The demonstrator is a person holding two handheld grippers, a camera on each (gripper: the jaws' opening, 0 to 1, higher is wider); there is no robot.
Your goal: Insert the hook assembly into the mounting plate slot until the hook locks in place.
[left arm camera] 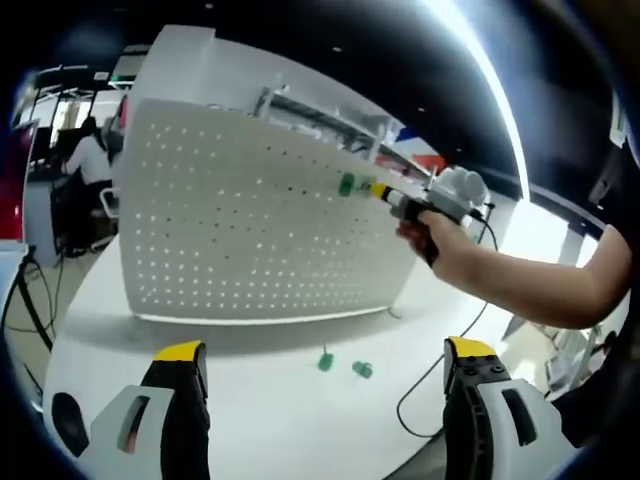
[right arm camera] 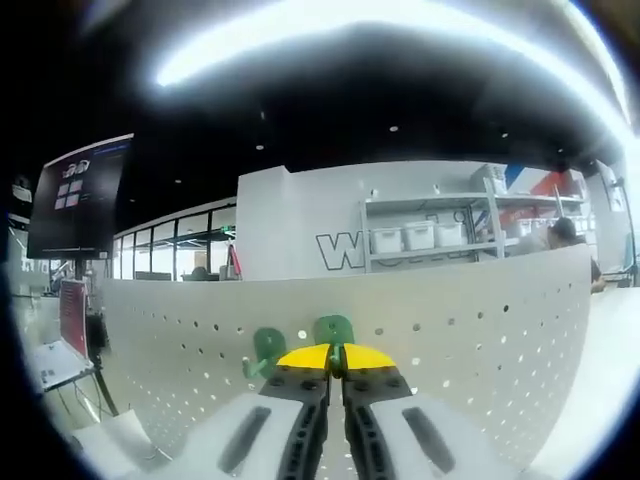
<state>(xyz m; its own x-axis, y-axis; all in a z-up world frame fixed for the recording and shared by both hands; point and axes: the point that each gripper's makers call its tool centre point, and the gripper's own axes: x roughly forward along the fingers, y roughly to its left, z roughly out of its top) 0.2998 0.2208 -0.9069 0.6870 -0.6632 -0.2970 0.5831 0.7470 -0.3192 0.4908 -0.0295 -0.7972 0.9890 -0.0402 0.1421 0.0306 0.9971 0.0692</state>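
Note:
A white pegboard plate (left arm camera: pixel 240 230) stands upright on the table. A person's hand holds my right gripper (left arm camera: pixel 388 194) against its upper right part, beside a green hook (left arm camera: pixel 346 184). In the right gripper view, my right gripper (right arm camera: pixel 336 358) is shut on a green hook (right arm camera: pixel 333 328) that is pressed at the pegboard (right arm camera: pixel 480 330). A second green hook (right arm camera: pixel 267 346) sits on the board just to its left. My left gripper (left arm camera: pixel 325 352) stands open low over the table with nothing between its fingers.
Two loose green hooks (left arm camera: pixel 325 361) (left arm camera: pixel 362 369) lie on the white table (left arm camera: pixel 260 400) in front of the board. A black cable (left arm camera: pixel 430 385) trails over the table's right edge. Shelving with bins (right arm camera: pixel 420 238) stands behind the board, and a person sits at far left (left arm camera: pixel 88 160).

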